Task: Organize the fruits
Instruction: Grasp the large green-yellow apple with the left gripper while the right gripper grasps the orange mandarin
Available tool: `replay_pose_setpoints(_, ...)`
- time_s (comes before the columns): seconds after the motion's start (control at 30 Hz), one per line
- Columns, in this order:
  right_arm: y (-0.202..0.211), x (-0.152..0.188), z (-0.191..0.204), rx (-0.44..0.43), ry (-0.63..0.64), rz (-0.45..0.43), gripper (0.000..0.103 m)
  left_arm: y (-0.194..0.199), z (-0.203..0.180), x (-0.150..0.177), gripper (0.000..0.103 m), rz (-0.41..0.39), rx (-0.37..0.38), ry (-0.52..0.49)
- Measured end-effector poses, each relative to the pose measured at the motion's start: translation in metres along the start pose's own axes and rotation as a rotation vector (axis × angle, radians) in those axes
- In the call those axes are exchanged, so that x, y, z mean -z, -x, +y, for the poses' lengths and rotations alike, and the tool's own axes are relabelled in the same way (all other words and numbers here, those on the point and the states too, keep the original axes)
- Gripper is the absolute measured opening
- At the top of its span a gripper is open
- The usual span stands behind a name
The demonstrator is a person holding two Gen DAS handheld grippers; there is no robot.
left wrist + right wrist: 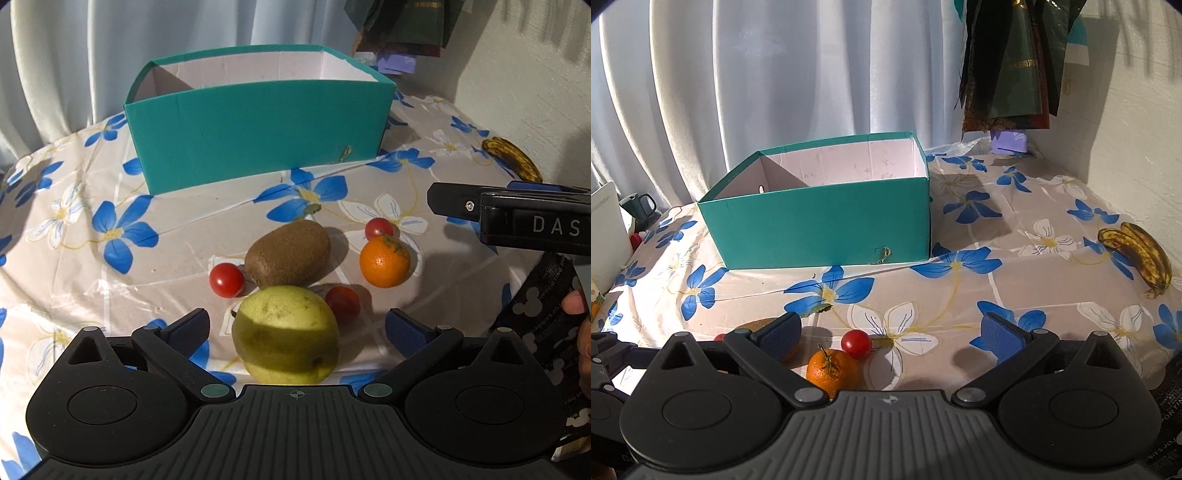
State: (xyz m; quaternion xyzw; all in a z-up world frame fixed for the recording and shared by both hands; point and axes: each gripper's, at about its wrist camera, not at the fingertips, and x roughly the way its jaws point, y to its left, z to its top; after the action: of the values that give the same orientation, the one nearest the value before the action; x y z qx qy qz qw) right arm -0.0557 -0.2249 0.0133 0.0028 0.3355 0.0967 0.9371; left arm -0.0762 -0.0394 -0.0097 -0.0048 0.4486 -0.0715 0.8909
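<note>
The teal box (258,129) sat open at the back of the floral tablecloth (74,266), no fruit visible inside. The pear (286,334) lay right between the left gripper's (295,328) spread, unloaded fingers: firm-looking, smooth, probably bruisable, best pinched across its widest middle. Behind it, touching, was the kiwi (288,254). The right gripper (891,334) hung wide and idle, the mandarin (833,371) and cherry tomato (856,343) below it.
</note>
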Motion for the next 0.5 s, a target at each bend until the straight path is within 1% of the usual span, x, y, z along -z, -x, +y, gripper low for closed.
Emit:
replay_pose_setpoints(0.17,-0.002,0.003,-0.002,0.004,0.013,0.01,0.103,-0.012,0.004,0.005,0.103,0.023,-0.016,0.046)
replay_pose_setpoints(0.23,-0.002,0.004,-0.001,0.004,0.022,0.012,0.103,-0.015,0.005,0.005,0.097,0.028,-0.02,0.049)
replay_pose_setpoints(0.27,-0.002,0.004,-0.001,-0.001,0.027,0.014,0.103,-0.017,0.005,0.005,0.084,0.036,-0.027,0.046)
replay_pose_setpoints(0.3,-0.003,0.005,0.0,-0.002,0.029,0.016,0.103,-0.02,0.004,0.005,0.076,0.045,-0.033,0.044)
replay_pose_setpoints(0.37,-0.003,0.005,0.001,-0.01,0.032,0.02,0.103,-0.027,0.005,0.006,0.074,0.072,-0.039,0.048)
replay_pose_setpoints(0.5,-0.005,0.006,0.004,-0.018,0.04,0.026,0.103,-0.028,0.004,0.006,0.072,0.058,-0.048,0.025)
